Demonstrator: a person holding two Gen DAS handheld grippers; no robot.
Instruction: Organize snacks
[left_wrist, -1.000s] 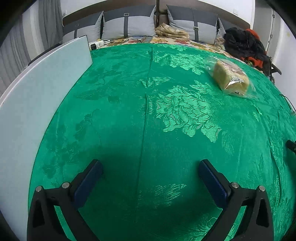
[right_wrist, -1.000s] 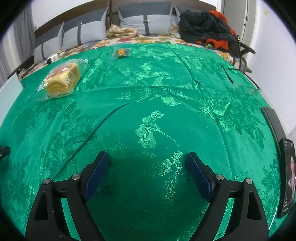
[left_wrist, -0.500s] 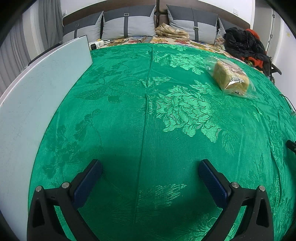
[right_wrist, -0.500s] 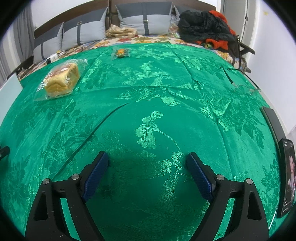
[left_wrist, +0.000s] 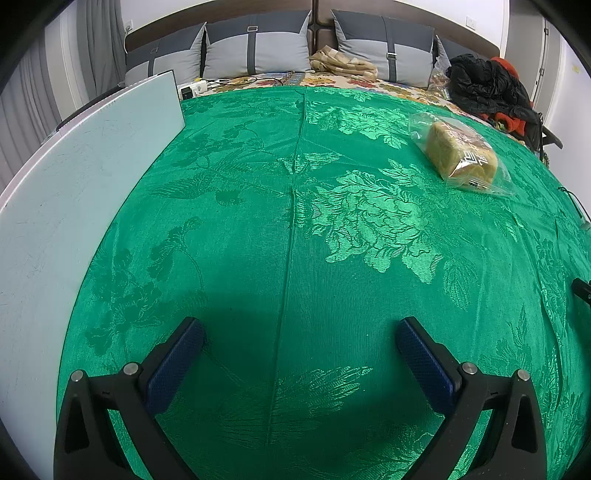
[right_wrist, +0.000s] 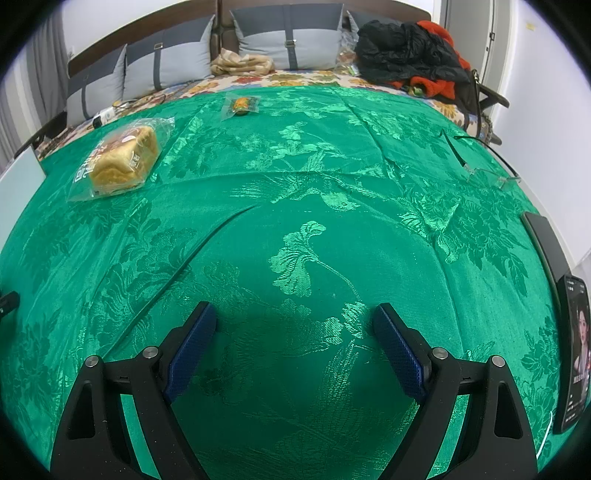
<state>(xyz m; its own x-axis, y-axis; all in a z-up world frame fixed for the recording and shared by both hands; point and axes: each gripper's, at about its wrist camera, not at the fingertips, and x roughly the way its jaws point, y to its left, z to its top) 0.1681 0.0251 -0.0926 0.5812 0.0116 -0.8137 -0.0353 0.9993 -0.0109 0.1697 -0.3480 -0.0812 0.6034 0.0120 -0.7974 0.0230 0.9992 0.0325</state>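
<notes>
Over the green cloth (left_wrist: 288, 258) I have both grippers low, each spread wide with nothing between its blue pads. My left gripper (left_wrist: 300, 334) looks along the long crease in the cloth; my right gripper (right_wrist: 293, 317) sits above a woven flower.

From the left wrist view, the bread (left_wrist: 460, 157) in its clear bag lies at about 1 o'clock, well apart from the fingers, flat on the cloth. A pale board (left_wrist: 74, 192) runs along the cloth's edge from 8 to 11 o'clock. At 12 o'clock, past the cloth, grey pillows (left_wrist: 258, 48) lean on the headboard, with a beige bundle (left_wrist: 341, 64) between them and a heap of black and red clothes (left_wrist: 487, 92) toward 1 o'clock.

From the right wrist view, the same bread (right_wrist: 123, 160) is at 10 o'clock, and a small wrapped snack (right_wrist: 242, 104) lies farther off near 11 o'clock, apart from the loaf. I think it is something orange in a clear wrapper, but it is too small to be sure. Clear glasses (right_wrist: 487, 173) rest on the cloth at 2 o'clock. A phone (right_wrist: 574, 350) with a lit screen lies at the cloth's edge at 4 o'clock, just beside a dark flat slab (right_wrist: 543, 240) at 3 o'clock.
</notes>
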